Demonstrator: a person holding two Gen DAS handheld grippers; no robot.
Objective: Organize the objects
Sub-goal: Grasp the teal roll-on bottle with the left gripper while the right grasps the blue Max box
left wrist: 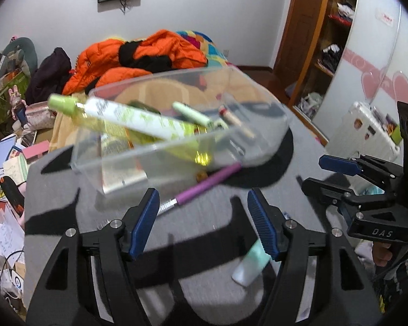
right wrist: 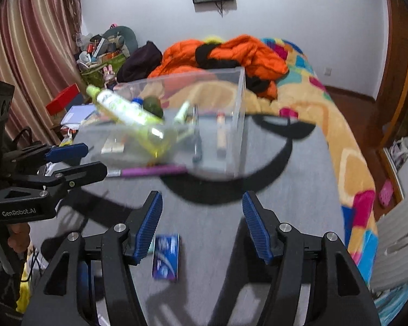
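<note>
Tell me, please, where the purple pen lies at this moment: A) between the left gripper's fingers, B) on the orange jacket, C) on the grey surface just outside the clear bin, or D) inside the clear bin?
C: the purple pen lies flat on the grey surface, against the near wall of the clear bin, ahead of the open left gripper.

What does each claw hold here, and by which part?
Nothing. The left claw and right claw both stand open over the grey mat, gripping nothing.

Both wrist cameras look steeply down over the grey table (left wrist: 204, 231), sharing the near clear bin (left wrist: 176, 125) and the far bed (right wrist: 299, 103).
</note>
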